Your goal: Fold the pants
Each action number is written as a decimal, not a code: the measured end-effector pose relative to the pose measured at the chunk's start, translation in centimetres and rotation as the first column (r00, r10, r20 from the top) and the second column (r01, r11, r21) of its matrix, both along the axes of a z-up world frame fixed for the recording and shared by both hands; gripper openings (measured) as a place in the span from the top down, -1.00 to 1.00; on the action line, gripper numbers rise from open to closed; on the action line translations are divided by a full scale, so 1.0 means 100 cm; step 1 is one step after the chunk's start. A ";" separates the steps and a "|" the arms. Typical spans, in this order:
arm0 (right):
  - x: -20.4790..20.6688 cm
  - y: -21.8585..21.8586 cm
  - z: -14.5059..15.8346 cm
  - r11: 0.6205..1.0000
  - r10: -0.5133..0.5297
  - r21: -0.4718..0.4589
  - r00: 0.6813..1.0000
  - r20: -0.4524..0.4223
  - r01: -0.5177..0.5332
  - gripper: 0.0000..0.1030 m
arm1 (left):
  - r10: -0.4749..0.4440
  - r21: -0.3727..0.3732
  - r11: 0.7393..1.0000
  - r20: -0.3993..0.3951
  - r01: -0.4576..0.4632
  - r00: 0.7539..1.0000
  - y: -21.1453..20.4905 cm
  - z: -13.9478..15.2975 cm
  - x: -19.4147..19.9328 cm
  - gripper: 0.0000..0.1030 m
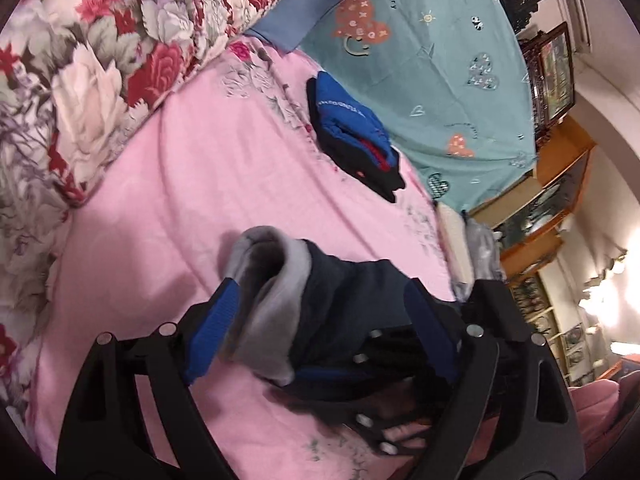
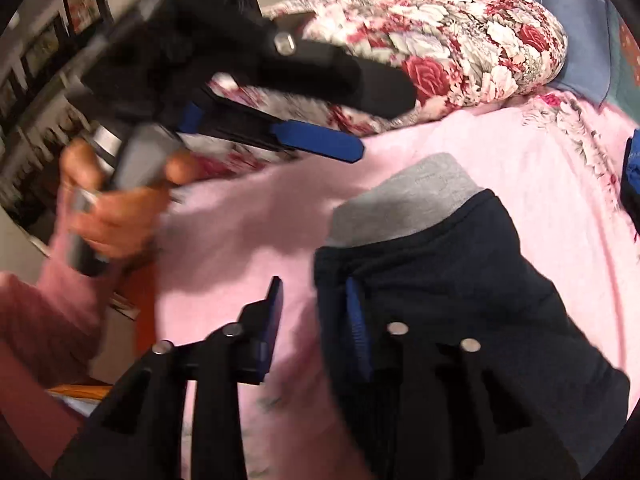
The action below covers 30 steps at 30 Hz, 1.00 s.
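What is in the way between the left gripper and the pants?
Nothing visible. The left gripper is open above the pink sheet, apart from the pants; the right gripper sits open at their edge.

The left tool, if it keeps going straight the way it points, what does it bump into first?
Probably the dark pants with the grey cuff, already between the left tool's open fingers. Beyond lies the pink bedsheet; depth is unclear.

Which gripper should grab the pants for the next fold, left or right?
Right, probably. The right gripper is open and straddles the near edge of the navy pants, one finger against the fabric. The left gripper, also open, is raised off the pink sheet beside the grey band.
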State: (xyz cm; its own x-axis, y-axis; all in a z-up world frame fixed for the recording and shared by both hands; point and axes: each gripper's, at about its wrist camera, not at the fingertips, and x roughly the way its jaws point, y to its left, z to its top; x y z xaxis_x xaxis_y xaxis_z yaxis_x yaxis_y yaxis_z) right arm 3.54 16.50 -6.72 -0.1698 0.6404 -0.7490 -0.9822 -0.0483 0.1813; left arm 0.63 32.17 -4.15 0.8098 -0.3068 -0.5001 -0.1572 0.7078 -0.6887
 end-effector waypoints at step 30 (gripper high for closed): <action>0.210 -0.141 0.008 0.888 -0.461 -0.084 0.867 -0.189 0.453 -0.03 | -0.183 0.320 0.924 -0.116 0.211 0.976 -0.167 0.008 0.097 -0.93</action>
